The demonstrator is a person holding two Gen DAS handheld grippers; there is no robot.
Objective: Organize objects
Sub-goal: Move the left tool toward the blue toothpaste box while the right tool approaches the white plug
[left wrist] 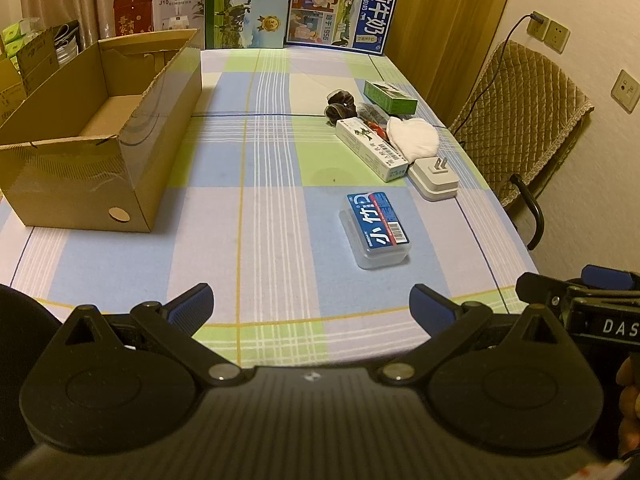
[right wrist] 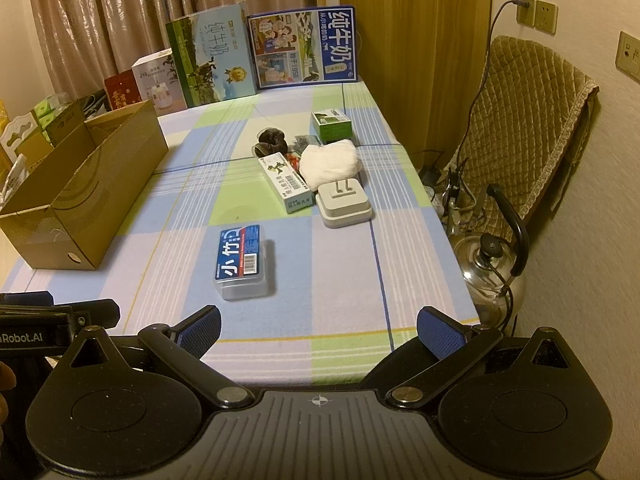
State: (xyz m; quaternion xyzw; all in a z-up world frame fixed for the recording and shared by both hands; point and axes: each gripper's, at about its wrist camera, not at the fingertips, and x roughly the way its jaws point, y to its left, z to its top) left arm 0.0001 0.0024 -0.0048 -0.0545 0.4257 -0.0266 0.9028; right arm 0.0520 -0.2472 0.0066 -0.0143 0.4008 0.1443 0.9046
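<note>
Lying ahead of both spread grippers' fingers (right wrist: pixel 440 334), untouched, clear plastic box (right wrist: pixel 243 262)

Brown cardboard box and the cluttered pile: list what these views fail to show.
- Brown cardboard box: its near floor is hidden by its own front wall in both wrist views.
- Red-and-black packet: mostly covered by the white cloth and long white carton.
- Steel kettle: absent from the left view, past the table edge.

Flat blue-labelled clear case (left wrist: pixel 376 230) beside empty cardboard box (left wrist: pixel 100 136)
</note>
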